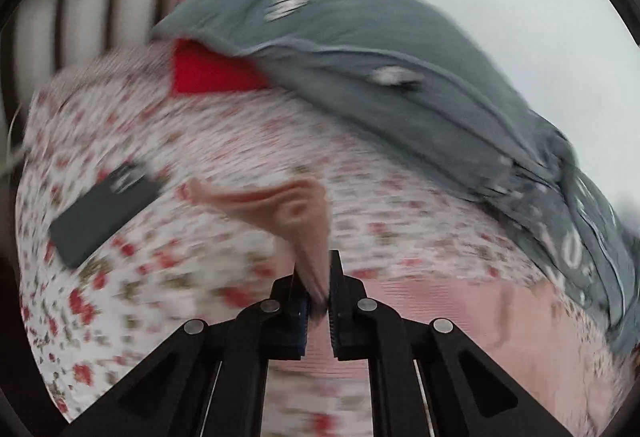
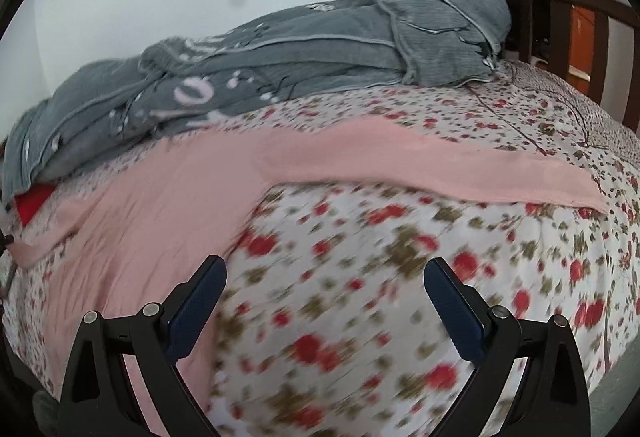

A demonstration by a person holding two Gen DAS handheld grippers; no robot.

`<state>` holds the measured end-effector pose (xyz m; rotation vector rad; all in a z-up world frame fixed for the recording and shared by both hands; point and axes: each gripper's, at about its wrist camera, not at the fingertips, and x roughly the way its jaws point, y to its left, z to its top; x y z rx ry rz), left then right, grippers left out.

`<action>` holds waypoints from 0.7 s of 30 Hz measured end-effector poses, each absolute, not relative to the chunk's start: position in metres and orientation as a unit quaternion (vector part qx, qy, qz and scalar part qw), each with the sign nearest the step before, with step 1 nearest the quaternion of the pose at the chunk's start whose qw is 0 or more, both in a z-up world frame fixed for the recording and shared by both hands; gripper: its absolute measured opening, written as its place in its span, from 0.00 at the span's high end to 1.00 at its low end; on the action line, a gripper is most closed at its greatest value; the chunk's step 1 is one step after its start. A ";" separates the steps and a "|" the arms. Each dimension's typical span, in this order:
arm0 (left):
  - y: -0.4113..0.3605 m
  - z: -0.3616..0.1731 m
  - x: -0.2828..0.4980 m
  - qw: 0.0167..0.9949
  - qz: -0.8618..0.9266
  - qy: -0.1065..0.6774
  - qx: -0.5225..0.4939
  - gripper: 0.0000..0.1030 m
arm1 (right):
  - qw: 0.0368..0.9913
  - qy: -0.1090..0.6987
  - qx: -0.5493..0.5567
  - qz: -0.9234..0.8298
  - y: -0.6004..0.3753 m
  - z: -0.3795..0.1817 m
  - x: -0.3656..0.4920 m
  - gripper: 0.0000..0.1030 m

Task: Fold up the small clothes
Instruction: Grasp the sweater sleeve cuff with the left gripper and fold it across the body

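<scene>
Pinching pink garment (image 1: 308,233), left gripper (image 1: 318,297) clamped tight; right gripper (image 2: 324,301) wide apart, empty, over bedsheet (image 2: 360,277).

A white bedsheet printed with small red flowers (image 2: 360,297) covers the bed; a rumpled grey blanket with pale lettering (image 2: 248,65) lies along the wall; a flat dark rectangular phone (image 1: 106,211) rests on the sheet; a dark wooden slatted bed frame (image 2: 576,21) stands at one end.
</scene>
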<state>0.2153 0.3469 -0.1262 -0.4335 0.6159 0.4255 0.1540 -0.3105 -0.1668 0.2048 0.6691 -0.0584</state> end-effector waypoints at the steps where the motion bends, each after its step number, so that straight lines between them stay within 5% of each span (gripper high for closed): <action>1: 0.328 -0.118 0.224 0.914 0.193 0.297 -0.198 0.92 | 0.940 0.324 0.103 -0.029 -0.318 -0.164 0.158 0.04; 10: 0.059 -0.081 0.304 0.950 0.024 0.307 -0.049 0.92 | 0.941 0.286 0.168 -0.068 -0.401 -0.177 0.160 0.04; 15: -0.082 -0.133 0.307 0.933 -0.074 0.353 0.015 0.92 | 0.930 0.281 0.205 -0.115 -0.449 -0.188 0.145 0.04; 21: -0.158 -0.212 0.293 0.908 -0.062 0.400 0.107 0.90 | 0.914 0.288 0.273 -0.081 -0.474 -0.200 0.138 0.04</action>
